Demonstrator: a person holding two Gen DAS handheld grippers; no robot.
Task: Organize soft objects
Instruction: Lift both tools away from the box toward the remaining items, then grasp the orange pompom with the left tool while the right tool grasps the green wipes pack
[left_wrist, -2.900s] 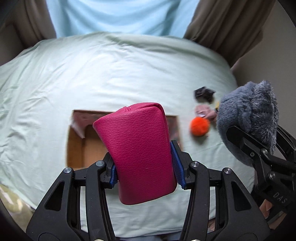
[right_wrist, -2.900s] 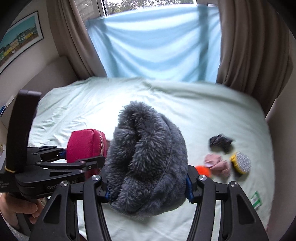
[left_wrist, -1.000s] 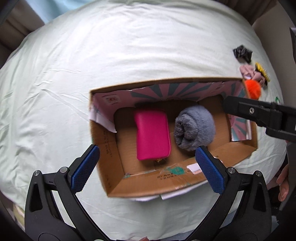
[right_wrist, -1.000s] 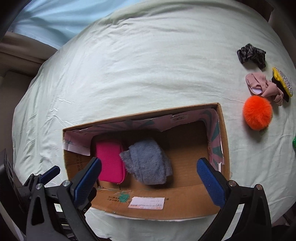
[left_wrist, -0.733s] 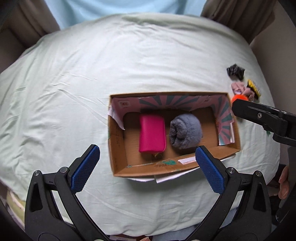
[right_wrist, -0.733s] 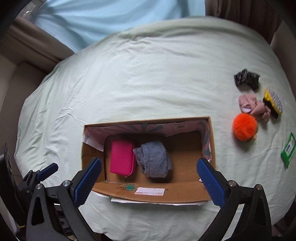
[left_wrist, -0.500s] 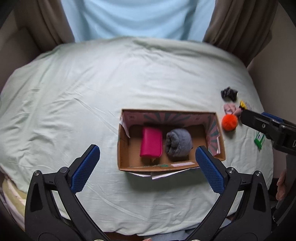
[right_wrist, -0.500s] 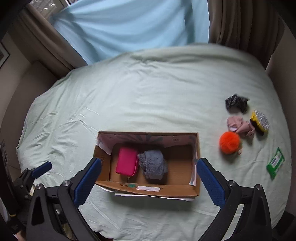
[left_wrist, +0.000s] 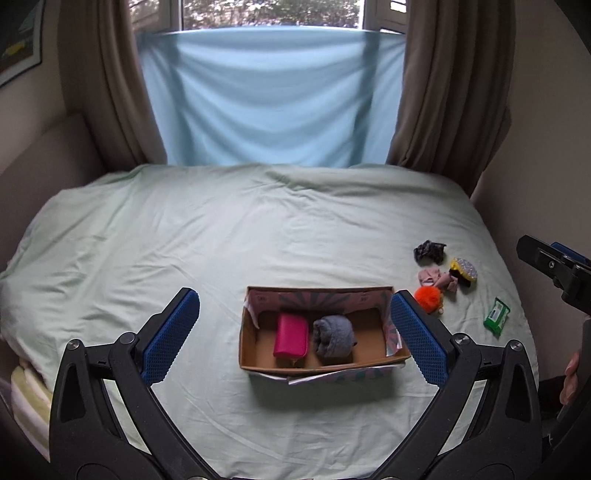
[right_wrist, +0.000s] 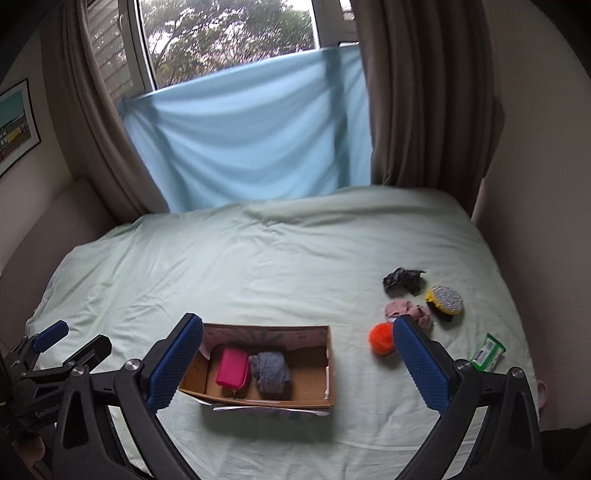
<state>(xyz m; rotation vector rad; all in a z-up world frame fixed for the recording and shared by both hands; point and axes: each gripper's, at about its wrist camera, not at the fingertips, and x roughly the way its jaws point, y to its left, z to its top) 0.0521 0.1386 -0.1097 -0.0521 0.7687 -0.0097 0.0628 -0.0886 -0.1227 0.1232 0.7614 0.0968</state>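
The cardboard box (left_wrist: 321, 363) sits low and centre on the bed (left_wrist: 221, 229), holding the pink pouch (left_wrist: 291, 335) and grey fluffy bundle (left_wrist: 333, 335) side by side. Both the left gripper (left_wrist: 295, 328) and right gripper (right_wrist: 299, 363) are raised high above it, fingers spread wide and empty; seconds earlier each clamped one of those items. An orange pompom (right_wrist: 381, 338) lies at right.

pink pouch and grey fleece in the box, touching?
Apart. Left wrist view shows a strip of cardboard floor between pink pouch and grey fleece in the box.
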